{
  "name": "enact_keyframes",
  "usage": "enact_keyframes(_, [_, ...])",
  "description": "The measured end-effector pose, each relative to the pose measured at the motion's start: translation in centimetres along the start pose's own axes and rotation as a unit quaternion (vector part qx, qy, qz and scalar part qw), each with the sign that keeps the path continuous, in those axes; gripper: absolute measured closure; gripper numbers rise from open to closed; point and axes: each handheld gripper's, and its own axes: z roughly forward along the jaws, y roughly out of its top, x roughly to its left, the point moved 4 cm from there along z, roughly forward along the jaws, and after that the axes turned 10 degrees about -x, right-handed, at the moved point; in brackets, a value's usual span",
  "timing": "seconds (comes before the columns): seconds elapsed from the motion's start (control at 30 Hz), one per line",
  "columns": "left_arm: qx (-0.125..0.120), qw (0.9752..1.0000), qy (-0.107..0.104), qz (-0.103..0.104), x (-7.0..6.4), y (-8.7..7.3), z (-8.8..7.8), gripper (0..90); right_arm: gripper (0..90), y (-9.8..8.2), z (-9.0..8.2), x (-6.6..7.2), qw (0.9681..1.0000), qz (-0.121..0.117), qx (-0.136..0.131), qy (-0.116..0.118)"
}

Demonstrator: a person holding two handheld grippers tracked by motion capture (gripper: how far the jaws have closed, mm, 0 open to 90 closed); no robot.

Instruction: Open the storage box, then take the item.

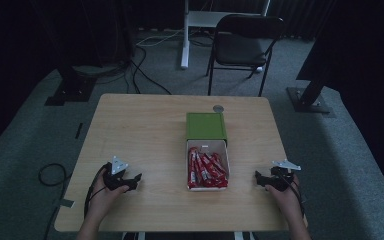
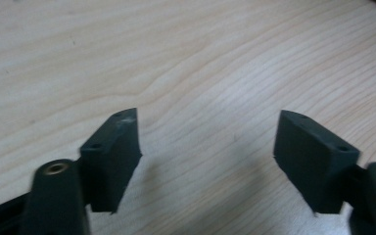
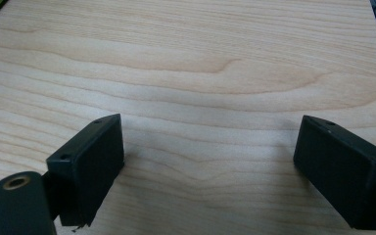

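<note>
My left gripper (image 1: 136, 181) sits low over the worktop (image 1: 145, 130) near its front left, jaws spread wide with bare wood grain between them in the left gripper view (image 2: 206, 161); they grip nothing. My right gripper (image 1: 259, 179) rests near the front right edge, jaws wide as well, and in the right gripper view (image 3: 208, 169) there is plain worktop between the pads. Between my two hands lies the open white tray (image 1: 207, 145), a drawer slid out toward me from its green sleeve (image 1: 206, 126), which lies just behind it. The tray holds a pack of red snack bars (image 1: 207, 170) lying lengthwise and touching one another. Both grippers stand well apart from the tray, one on each side. A small grey round disc (image 1: 218, 108) lies on the worktop just past the green sleeve.
</note>
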Motion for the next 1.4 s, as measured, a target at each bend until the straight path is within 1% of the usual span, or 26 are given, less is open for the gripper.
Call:
enact_keyframes(0.03, [0.008, 1.0, 0.001, -0.003, 0.09, -0.21, 0.09, 19.4, 10.7, 0.0, 0.0, 0.0, 1.0, 0.0, 0.0, 0.0])
enact_keyframes(0.07, [0.014, 0.9999, 0.003, -0.003, 0.17, -0.42, 0.16, 16.8, 10.7, 0.0, 0.0, 0.0, 1.0, 0.0, 0.0, 0.0])
enact_keyframes(0.1, [0.014, 0.9999, 0.003, -0.003, 0.17, -0.42, 0.16, 15.2, 10.7, 0.0, 0.0, 0.0, 1.0, 0.0, 0.0, 0.0])
enact_keyframes(0.13, [0.016, 0.9998, 0.004, -0.008, 0.21, -0.69, 0.29, 13.6, 10.7, 0.0, 0.0, 0.01, 1.0, 0.0, 0.0, 0.0])
enact_keyframes(0.17, [0.018, 0.9998, 0.003, -0.009, 0.24, -0.79, 0.32, 11.2, 10.7, 0.0, 0.0, 0.01, 1.0, 0.0, 0.0, 0.0])
enact_keyframes(0.23, [0.021, 0.9996, 0.009, -0.018, 0.32, -0.86, 0.36, 10.9, 10.6, 0.0, 0.0, 0.01, 1.0, 0.0, 0.0, 0.0])
enact_keyframes(0.33, [0.022, 0.9993, 0.015, -0.024, 0.43, -0.88, 0.4, 10.7, 10.6, 0.0, 0.0, 0.0, 1.0, 0.0, 0.0, 0.0])
enact_keyframes(0.4, [0.023, 0.9994, 0.015, -0.023, 0.42, -0.87, 0.44, 10.3, 10.6, 0.0, 0.0, 0.0, 1.0, 0.0, 0.0, 0.0])
enact_keyframes(0.67, [0.026, 0.9991, 0.021, -0.026, 0.52, -0.81, 0.58, 8.8, 10.6, 0.01, 0.02, 0.01, 1.0, 0.0, 0.0, 0.001])
enact_keyframes(0.93, [0.025, 0.9991, 0.02, -0.026, 0.51, -0.81, 0.58, 8.8, 10.7, 0.01, 0.02, 0.02, 1.0, 0.0, 0.0, 0.0])
enact_keyframes(1.3, [0.025, 0.9991, 0.02, -0.027, 0.54, -0.8, 0.62, 8.7, 10.6, 0.09, 0.13, 0.24, 0.9999, -0.01, 0.0, 0.014])
enact_keyframes(1.4, [0.025, 0.9991, 0.02, -0.026, 0.56, -0.77, 0.66, 8.7, 10.6, 0.04, 0.04, 0.53, 0.9999, -0.007, 0.0, 0.011])
